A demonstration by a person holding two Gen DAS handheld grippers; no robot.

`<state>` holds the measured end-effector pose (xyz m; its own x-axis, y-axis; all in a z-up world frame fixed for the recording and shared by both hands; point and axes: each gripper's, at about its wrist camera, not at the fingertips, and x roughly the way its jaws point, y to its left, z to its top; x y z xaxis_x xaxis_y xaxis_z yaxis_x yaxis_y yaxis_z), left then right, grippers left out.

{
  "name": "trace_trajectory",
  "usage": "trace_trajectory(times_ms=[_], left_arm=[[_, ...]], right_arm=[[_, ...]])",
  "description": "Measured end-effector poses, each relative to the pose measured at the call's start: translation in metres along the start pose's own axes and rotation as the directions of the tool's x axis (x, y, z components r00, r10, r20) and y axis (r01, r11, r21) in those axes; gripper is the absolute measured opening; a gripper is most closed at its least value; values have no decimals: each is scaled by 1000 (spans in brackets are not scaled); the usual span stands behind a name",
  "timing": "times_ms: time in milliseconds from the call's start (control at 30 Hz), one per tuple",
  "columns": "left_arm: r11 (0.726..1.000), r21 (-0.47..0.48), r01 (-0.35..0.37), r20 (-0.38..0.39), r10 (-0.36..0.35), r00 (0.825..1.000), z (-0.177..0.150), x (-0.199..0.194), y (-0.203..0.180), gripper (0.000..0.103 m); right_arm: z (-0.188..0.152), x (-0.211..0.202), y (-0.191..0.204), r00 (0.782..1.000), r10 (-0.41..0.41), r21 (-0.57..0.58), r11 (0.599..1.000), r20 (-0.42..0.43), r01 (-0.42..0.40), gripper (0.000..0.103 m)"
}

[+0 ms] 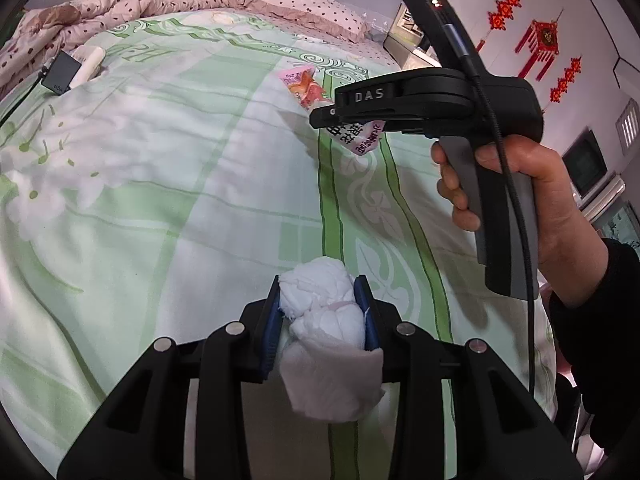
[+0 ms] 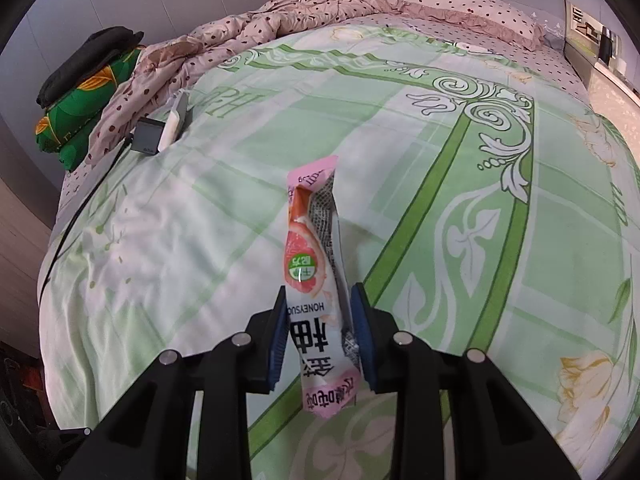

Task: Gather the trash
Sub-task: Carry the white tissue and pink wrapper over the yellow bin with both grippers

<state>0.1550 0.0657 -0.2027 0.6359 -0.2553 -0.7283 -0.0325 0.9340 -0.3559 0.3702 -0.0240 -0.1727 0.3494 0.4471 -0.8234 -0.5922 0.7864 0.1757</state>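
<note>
My left gripper (image 1: 320,308) is shut on a crumpled white tissue (image 1: 324,336) and holds it above the green bedsheet (image 1: 180,200). My right gripper (image 2: 320,320) is shut on a pink honey-pomelo snack wrapper (image 2: 310,264), which sticks up between the blue pads. In the left wrist view the right gripper (image 1: 328,114) is held in a hand at the upper right, with the wrapper (image 1: 360,138) hanging under it. Another pink-orange wrapper (image 1: 304,84) lies on the sheet just beyond it.
A crumpled dotted pink quilt (image 2: 256,28) and a pillow (image 2: 468,0) lie at the head of the bed. A dark charger with cable (image 2: 148,136) and a white remote (image 2: 176,120) sit at the left. Folded green and black cloth (image 2: 80,88) is stacked at the far left.
</note>
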Motion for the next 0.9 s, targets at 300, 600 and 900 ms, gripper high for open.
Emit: trace_trajectory(times_ms=[300,600,900], left_arm=[[999,37,-21,80,18,997,8,-38,-17,33],[997,80,-21,151,9,988,15,-82,-55,33],[986,169,4,197,-38,980,13,-116,-120,33]], right_arm=[[-22,-86,-7,996,-1,45,999,88,-3,29],[-63,-176,-25,984,-45,123,992,171,24,29],[-107,-269,-50,956,-99,183,982,275,49,29]])
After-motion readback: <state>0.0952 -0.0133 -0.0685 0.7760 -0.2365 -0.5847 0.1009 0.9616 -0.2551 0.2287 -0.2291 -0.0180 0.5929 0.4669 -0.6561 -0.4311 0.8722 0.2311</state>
